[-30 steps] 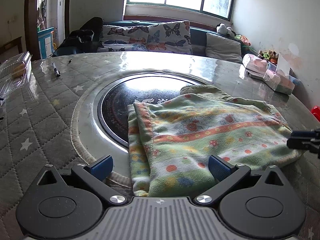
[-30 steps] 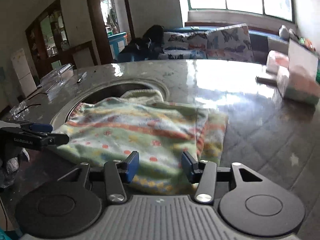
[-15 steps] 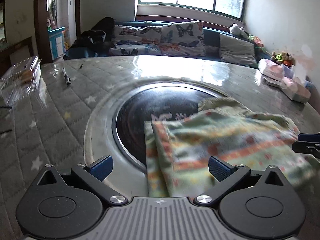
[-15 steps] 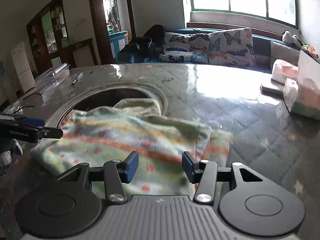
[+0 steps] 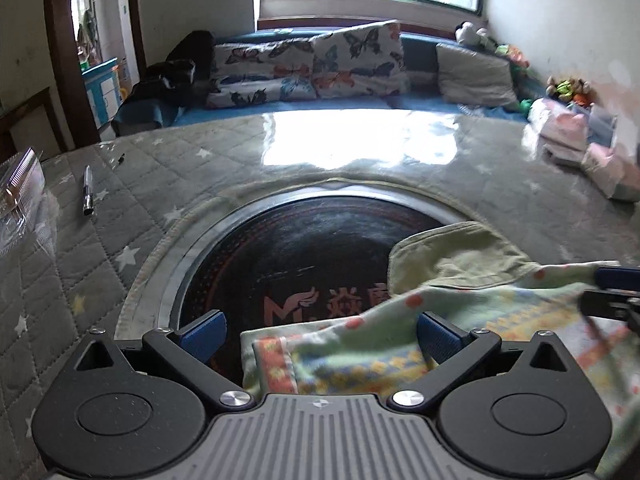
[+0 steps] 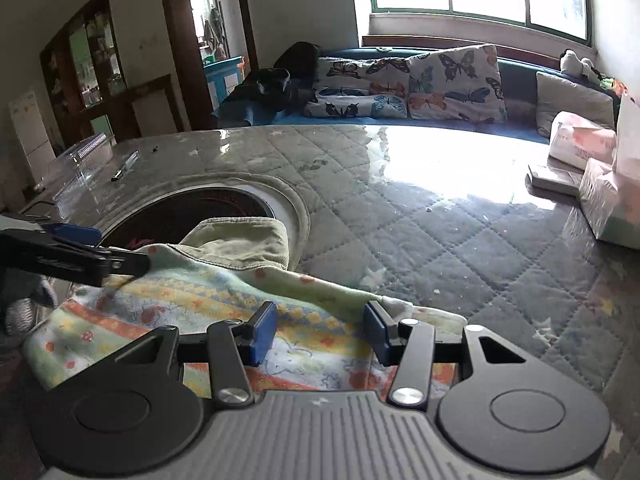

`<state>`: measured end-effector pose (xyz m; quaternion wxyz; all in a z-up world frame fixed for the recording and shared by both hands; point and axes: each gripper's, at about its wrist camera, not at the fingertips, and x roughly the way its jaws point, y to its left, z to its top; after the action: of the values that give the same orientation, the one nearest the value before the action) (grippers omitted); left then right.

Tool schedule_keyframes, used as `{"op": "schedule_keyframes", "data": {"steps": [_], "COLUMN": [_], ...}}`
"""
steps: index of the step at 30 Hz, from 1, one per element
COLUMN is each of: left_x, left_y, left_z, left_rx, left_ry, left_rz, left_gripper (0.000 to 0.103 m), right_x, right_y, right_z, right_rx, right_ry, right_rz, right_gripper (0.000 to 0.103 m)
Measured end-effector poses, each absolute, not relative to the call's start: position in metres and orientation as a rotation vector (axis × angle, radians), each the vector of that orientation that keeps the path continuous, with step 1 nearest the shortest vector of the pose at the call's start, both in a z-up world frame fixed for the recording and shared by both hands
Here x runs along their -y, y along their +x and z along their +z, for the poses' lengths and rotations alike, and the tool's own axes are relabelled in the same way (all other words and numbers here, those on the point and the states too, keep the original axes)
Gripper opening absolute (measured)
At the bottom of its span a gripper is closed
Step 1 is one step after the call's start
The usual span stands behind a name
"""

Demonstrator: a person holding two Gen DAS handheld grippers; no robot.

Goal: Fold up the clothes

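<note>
A folded green garment with orange and yellow pattern bands lies on the round table, partly over the dark glass centre disc. It also shows in the right wrist view, with its plain green inner side turned up at the far end. My left gripper is open, its jaws wide apart over the garment's near left corner. My right gripper is open, with the garment's near right edge lying between its jaws. Neither holds cloth.
A pen and a clear plastic box lie at the table's left. Tissue packs and a box stand at the right. A sofa with butterfly cushions is behind the table.
Both grippers have moved in low over the garment, which now fills the bottom of both views. Both stayed open.
</note>
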<state>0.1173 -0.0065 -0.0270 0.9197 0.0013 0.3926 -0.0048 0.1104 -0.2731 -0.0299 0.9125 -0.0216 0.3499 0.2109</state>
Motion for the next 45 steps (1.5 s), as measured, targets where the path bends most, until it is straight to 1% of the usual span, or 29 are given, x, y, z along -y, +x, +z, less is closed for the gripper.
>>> {"op": "schedule_keyframes", "data": {"steps": [3, 7, 15, 24, 31, 38, 43, 45], "left_x": [0.007, 0.006, -0.020, -0.060, -0.080, -0.090, -0.093, -0.094], "left_y": [0.117, 0.118, 0.099, 0.061, 0.041, 0.035, 0.036, 0.037], "left_z": [-0.028, -0.029, -0.007, 0.003, 0.006, 0.004, -0.003, -0.006], "left_rx": [-0.800, -0.811, -0.758, -0.743, -0.739, -0.756, -0.786, -0.800], "left_ry": [0.016, 0.016, -0.026, -0.125, -0.245, -0.366, -0.486, -0.516], "left_rz": [-0.013, -0.013, 0.014, 0.080, 0.084, 0.041, 0.008, 0.002], "left_gripper": [0.103, 0.103, 0.103, 0.103, 0.103, 0.103, 0.102, 0.102], "right_x": [0.272, 0.272, 0.255, 0.187, 0.128, 0.088, 0.077, 0.078], "right_y": [0.107, 0.108, 0.082, 0.038, 0.000, -0.013, -0.012, -0.011], "right_z": [-0.028, -0.029, -0.008, 0.002, -0.006, -0.020, -0.030, -0.031], "right_rx": [-0.715, -0.719, -0.669, -0.644, -0.620, -0.597, -0.595, -0.597], "right_ry": [-0.060, -0.068, -0.129, -0.290, -0.449, -0.555, -0.588, -0.574], "right_rz": [0.437, 0.427, 0.486, 0.711, 0.878, 0.918, 0.915, 0.915], "right_gripper": [0.051, 0.052, 0.052, 0.052, 0.052, 0.052, 0.048, 0.038]}}
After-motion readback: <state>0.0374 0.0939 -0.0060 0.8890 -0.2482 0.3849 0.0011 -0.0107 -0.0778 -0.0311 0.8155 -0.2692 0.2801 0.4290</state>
